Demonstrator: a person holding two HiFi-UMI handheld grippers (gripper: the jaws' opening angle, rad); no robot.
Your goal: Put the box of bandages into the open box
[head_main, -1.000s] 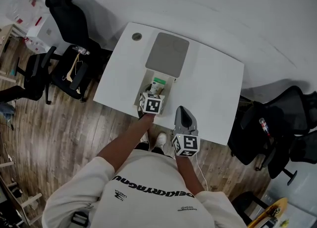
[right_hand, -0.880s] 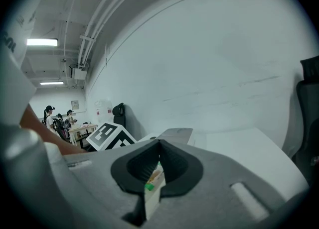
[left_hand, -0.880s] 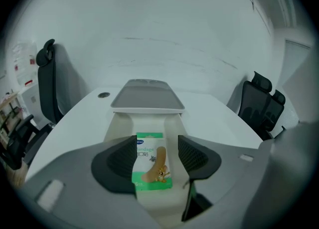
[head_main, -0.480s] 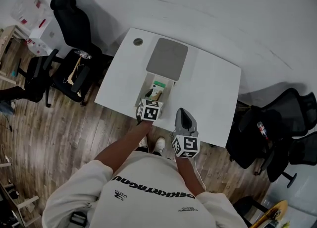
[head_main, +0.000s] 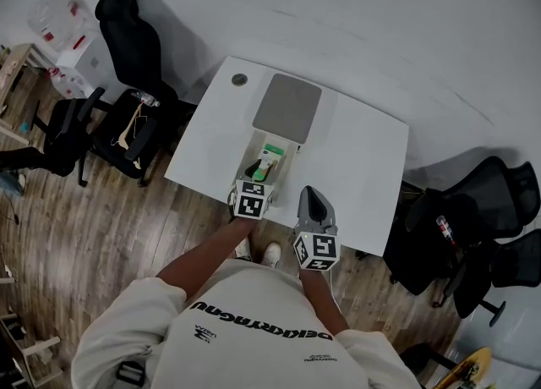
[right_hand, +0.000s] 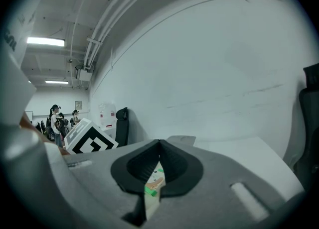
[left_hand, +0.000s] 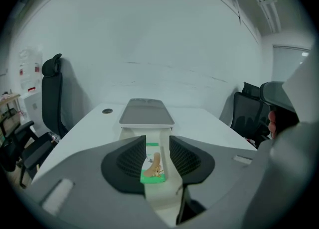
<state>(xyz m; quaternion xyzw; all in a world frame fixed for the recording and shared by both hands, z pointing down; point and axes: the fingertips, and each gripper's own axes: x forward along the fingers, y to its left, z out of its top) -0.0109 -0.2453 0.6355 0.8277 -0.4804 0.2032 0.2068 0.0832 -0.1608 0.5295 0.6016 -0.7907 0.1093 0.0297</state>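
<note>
Left gripper (left_hand: 157, 142): dark ribbed jaws apart with a narrow gap, having just been closing; nothing is clamped between them. It points down over the near end of the open box (left_hand: 130, 132). Seen through the gap: the box of bandages (left_hand: 152, 166), white with a green band at its near end, lying flat and lengthwise on the floor of the open box, clear of both pads. Right gripper (right_hand: 159, 146): jaw tips pressed together, holding nothing; it hangs just to the right of the left one, above the near edge of the table (head_main: 355, 159), and a sliver of the bandage box shows through the hollow below its tips. Marker cubes: one on each gripper, left (head_main: 251, 202) and right (head_main: 315, 249), near each other but not touching. Lid (left_hand: 146, 111): grey, flat, rounded corners, swung back behind the box and lying towards the wall. Table: white, with a round cable port (head_main: 240, 79) at its far left corner. Person: pale printed shirt (head_main: 254, 328), bare forearms reaching to both grippers. Surroundings: black office chair (head_main: 127, 32) left of the table, more black chairs (head_main: 473, 218) at the right, wood-plank floor (head_main: 68, 218), plain white wall behind.
</note>
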